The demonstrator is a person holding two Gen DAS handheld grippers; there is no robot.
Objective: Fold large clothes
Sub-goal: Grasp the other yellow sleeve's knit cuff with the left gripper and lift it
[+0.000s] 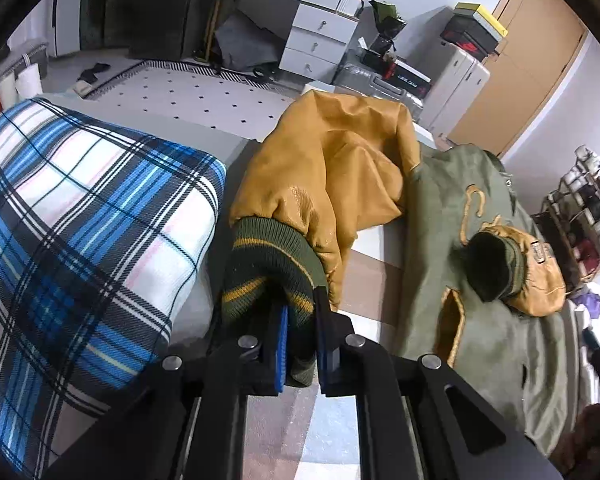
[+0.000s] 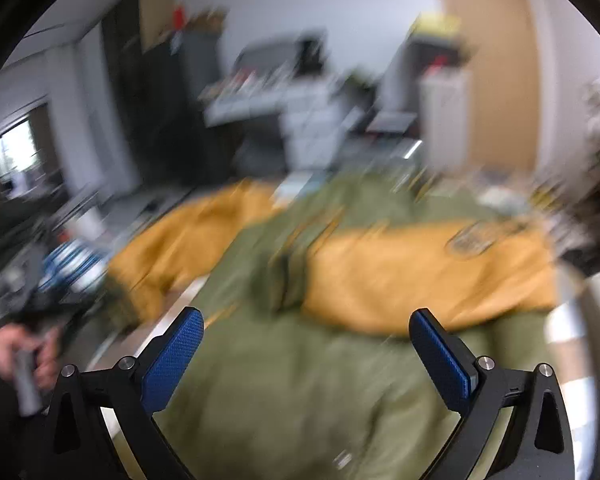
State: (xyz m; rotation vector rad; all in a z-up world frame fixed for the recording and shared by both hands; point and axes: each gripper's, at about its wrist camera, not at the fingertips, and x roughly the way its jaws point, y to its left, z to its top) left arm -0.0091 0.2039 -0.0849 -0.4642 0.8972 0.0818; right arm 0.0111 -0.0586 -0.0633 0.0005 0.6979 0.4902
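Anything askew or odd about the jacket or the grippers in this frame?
Nothing damaged. The left gripper is shut on the striped green knit cuff of the mustard leather sleeve, mid-fold. The olive green jacket body lies rumpled. The right gripper hangs open; its view is motion-blurred.

The left hand-held gripper (image 1: 300, 344) sits at lower centre of its view, jaws clamped close together on a ribbed sleeve cuff (image 1: 268, 272). The right hand-held gripper (image 2: 306, 354) spreads wide and grips nothing. A bare hand (image 2: 22, 356) shows at lower left, blurred.
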